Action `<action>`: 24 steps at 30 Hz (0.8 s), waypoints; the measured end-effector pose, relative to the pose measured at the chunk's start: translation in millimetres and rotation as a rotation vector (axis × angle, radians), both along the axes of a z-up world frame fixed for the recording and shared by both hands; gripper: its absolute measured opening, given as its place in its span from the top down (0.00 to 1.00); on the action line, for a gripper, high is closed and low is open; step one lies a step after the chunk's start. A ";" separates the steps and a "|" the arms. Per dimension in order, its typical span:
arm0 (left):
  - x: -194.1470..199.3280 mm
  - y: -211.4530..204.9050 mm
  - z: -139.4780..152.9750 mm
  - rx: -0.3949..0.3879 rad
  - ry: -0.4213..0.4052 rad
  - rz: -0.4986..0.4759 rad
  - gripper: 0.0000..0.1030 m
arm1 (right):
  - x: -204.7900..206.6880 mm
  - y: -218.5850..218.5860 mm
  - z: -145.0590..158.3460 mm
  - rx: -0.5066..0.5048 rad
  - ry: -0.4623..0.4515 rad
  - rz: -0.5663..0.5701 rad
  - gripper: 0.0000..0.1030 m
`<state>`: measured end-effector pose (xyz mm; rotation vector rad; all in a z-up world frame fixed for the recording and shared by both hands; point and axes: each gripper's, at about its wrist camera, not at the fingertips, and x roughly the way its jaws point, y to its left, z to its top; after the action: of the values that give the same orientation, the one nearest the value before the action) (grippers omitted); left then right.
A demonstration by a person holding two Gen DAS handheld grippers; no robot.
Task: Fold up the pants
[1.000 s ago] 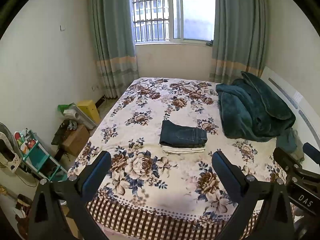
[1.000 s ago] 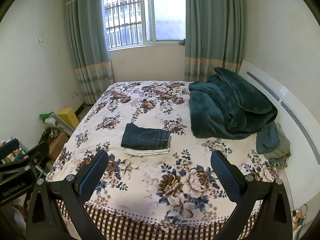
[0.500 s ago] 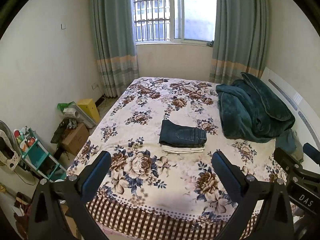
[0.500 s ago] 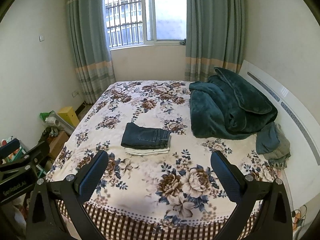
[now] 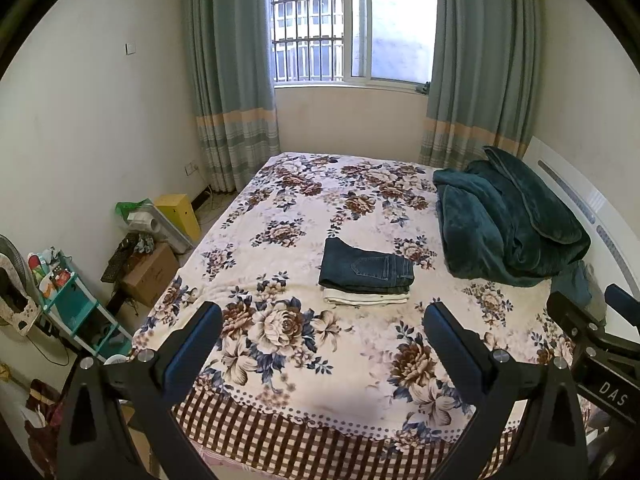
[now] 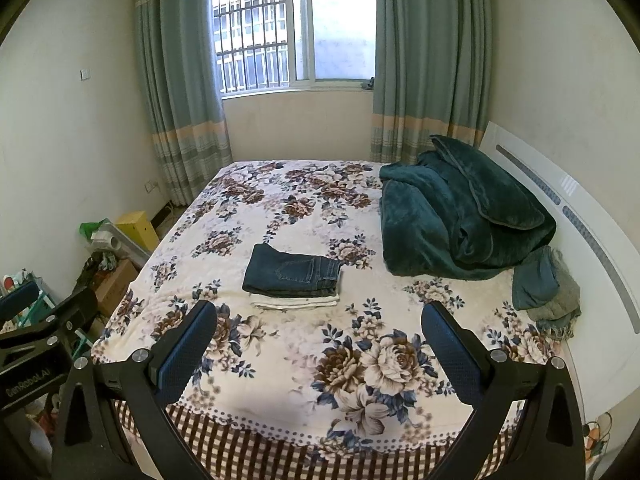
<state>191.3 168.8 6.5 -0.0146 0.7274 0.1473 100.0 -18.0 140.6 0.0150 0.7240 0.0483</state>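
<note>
Folded dark blue jeans (image 5: 366,266) lie on top of a folded white garment (image 5: 365,298) in the middle of the floral bed (image 5: 280,320). The stack also shows in the right wrist view: the jeans (image 6: 292,272) on the white garment (image 6: 294,301). My left gripper (image 5: 322,342) is open and empty, held back over the foot of the bed, well short of the stack. My right gripper (image 6: 319,340) is open and empty, likewise back from the stack. Each gripper shows at the edge of the other's view.
A heaped dark green blanket (image 5: 508,220) lies on the right side of the bed by the white headboard (image 6: 580,240). A small grey-blue cloth (image 6: 546,286) lies near it. Boxes (image 5: 150,274) and a teal shelf (image 5: 76,312) stand on the floor at left.
Both views have shifted only slightly; the stack and the grippers stand as before.
</note>
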 end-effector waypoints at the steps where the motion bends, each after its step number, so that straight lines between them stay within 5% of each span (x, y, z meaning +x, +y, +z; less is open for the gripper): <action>1: -0.4 -0.4 0.5 0.002 0.000 -0.001 0.00 | 0.5 -1.1 -0.4 -0.001 -0.001 0.002 0.00; 24: -11.8 -1.5 -1.1 0.007 -0.010 0.015 0.00 | 1.4 -2.0 -1.1 -0.001 0.000 0.008 0.00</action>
<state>179.5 167.3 5.3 -0.0146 0.7168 0.1638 101.4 -20.1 139.5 0.0113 0.7239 0.0557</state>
